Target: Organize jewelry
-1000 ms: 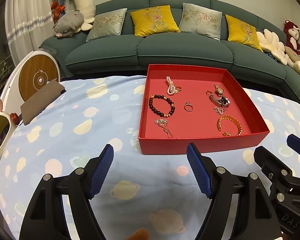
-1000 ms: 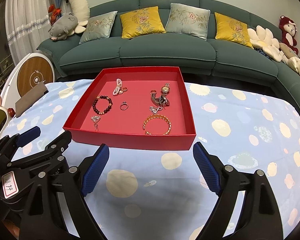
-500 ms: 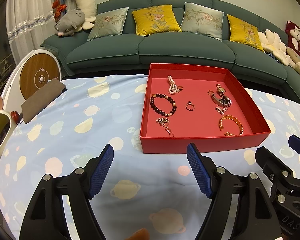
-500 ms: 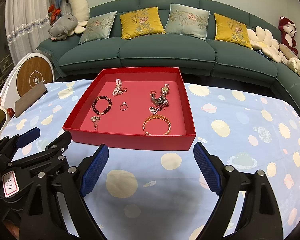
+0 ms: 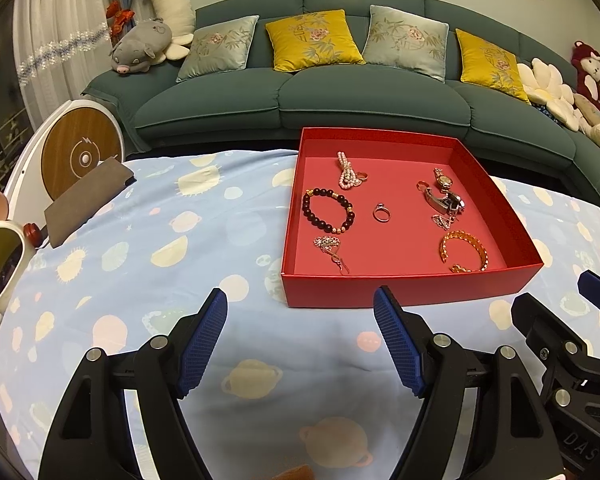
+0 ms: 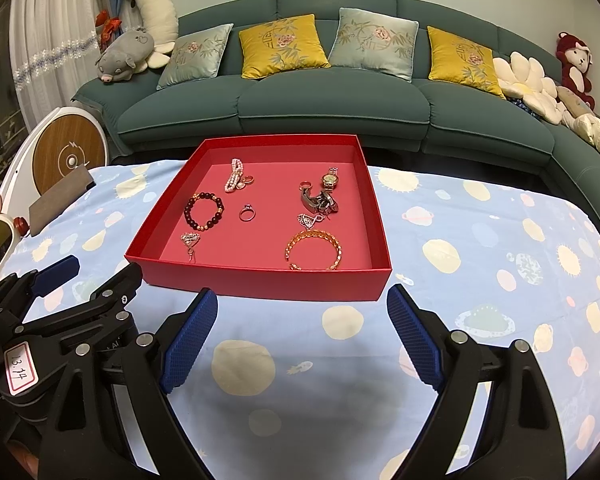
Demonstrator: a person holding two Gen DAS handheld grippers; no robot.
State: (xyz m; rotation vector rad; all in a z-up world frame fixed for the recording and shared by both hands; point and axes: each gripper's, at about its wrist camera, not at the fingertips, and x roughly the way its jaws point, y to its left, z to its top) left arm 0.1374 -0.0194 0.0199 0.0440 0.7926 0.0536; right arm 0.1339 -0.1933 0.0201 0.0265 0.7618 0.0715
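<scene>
Left wrist view: left gripper (image 5: 300, 312) fingers spread wide, holding nothing, over the patterned counter (image 5: 180, 240); red tray (image 5: 412, 288) ahead, a touch lower in view than a second ago. Right wrist view: right gripper (image 6: 302, 316) likewise wide, unladen; beaded bracelet (image 6: 203, 211), ring (image 6: 246, 213), gold bangle (image 6: 314, 249) lie apart in the tray, unmoved

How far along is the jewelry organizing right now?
Done: every visible piece, such as the beaded bracelet, ring and gold bangle, already lies loose in the red tray. In hand: nothing; the left gripper and right gripper are open. Left: any further arranging.
</scene>
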